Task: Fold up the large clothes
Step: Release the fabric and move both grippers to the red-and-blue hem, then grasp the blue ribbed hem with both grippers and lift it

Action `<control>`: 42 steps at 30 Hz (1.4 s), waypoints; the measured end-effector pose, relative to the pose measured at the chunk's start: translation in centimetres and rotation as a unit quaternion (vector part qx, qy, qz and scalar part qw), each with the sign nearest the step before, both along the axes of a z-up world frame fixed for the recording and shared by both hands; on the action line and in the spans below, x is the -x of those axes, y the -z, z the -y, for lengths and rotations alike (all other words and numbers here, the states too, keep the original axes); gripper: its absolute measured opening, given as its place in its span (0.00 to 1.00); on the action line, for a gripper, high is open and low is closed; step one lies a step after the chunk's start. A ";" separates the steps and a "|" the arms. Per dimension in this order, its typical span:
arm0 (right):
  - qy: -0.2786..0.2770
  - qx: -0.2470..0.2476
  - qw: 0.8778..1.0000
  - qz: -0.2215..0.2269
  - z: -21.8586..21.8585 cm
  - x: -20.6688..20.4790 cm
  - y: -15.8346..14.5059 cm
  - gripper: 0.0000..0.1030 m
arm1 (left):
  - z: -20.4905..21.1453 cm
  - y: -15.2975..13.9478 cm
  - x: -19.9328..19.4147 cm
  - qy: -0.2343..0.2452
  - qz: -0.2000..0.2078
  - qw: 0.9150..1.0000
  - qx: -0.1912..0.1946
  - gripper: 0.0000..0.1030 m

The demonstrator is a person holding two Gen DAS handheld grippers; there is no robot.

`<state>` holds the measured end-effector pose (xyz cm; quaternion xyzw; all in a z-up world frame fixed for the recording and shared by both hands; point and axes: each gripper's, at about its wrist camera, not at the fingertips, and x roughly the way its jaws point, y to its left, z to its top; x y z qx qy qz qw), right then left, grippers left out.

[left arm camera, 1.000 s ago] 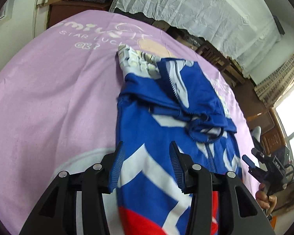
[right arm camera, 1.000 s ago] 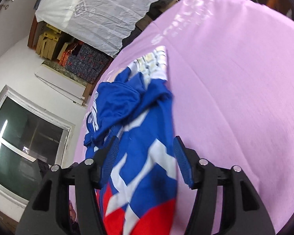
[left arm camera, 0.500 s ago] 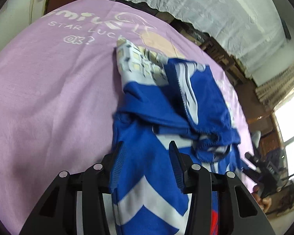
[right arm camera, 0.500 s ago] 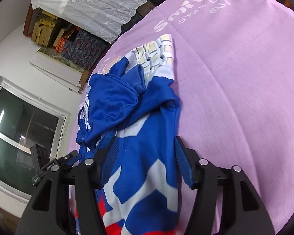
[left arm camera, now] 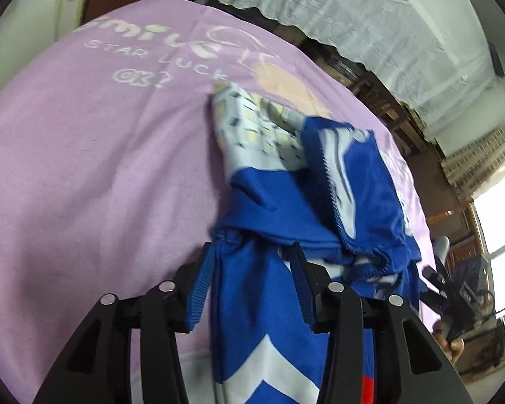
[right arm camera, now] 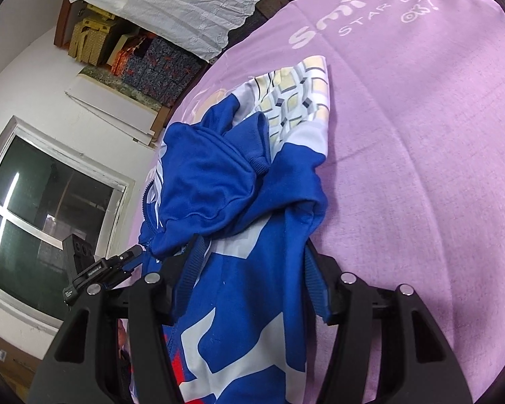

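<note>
The left gripper (left arm camera: 250, 282) holds the near hem of the blue jacket (left arm camera: 269, 320) with its jaws half-wide, the cloth bunched between the ribbed pads. The right gripper (right arm camera: 252, 277) grips the other near corner the same way, fabric filling the gap between its fingers. Compared with a second ago, both grippers have carried that near edge toward the far end of the lavender sheet (left arm camera: 84, 185): the red band and white chevrons that filled the lower part of each view have slid mostly out of sight beneath the fingers, and the rumpled hood (right arm camera: 212, 185) now sits just beyond the fingertips instead of well apart from them. That suggests the lengthwise fold is under way, the lower half being brought over the upper. Farther off, the grey patterned panel (left arm camera: 256, 128) lies flat on the sheet, just short of the printed lettering (left arm camera: 141, 64), its place unchanged.
</note>
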<state>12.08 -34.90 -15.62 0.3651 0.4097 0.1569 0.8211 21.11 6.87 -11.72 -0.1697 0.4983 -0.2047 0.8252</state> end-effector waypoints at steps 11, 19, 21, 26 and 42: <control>-0.005 -0.025 1.000 0.006 -0.6 2.4 0.2 0.55 | 0.9 0.9 2.2 0.049 -0.011 0.998 0.038 0.45; -0.020 -0.026 0.999 0.017 -2.3 7.7 0.4 0.55 | 0.5 1.2 7.3 0.069 -0.027 0.994 0.074 0.44; -0.034 -0.006 0.999 0.011 -3.1 9.0 0.3 0.54 | 0.4 1.3 9.3 0.080 -0.024 0.994 0.072 0.44; -0.054 -0.007 0.998 -0.013 -4.3 12.0 0.3 0.54 | -0.5 1.7 13.4 0.095 -0.031 0.990 0.098 0.44; -0.039 0.029 0.999 0.004 -7.3 16.9 0.6 0.33 | -0.4 2.4 17.6 0.112 -0.033 0.987 0.106 0.27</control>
